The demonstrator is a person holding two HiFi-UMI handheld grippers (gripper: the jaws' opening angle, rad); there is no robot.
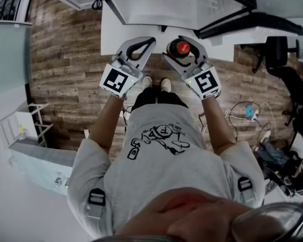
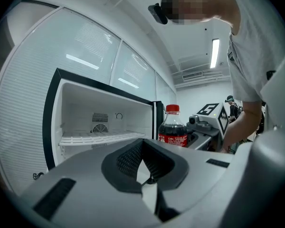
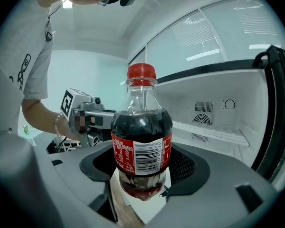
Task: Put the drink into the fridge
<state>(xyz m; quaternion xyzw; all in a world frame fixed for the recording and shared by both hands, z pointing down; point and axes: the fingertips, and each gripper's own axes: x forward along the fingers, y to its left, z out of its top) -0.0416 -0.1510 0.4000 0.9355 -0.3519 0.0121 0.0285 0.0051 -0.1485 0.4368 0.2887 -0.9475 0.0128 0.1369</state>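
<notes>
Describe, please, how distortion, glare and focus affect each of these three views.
Head view: strong fisheye bends the wooden floor planks, and the bottom edge is blurred. Left gripper view: the fridge frame bows and the ceiling light glares. Right gripper view: the bottle is sharp, corners dark.

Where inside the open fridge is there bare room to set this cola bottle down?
The fridge's white shelf is bare as far as it shows, bordered behind by the back wall with its round vent. Crowding is only outside, where the left gripper sits beside the cola bottle.
</notes>
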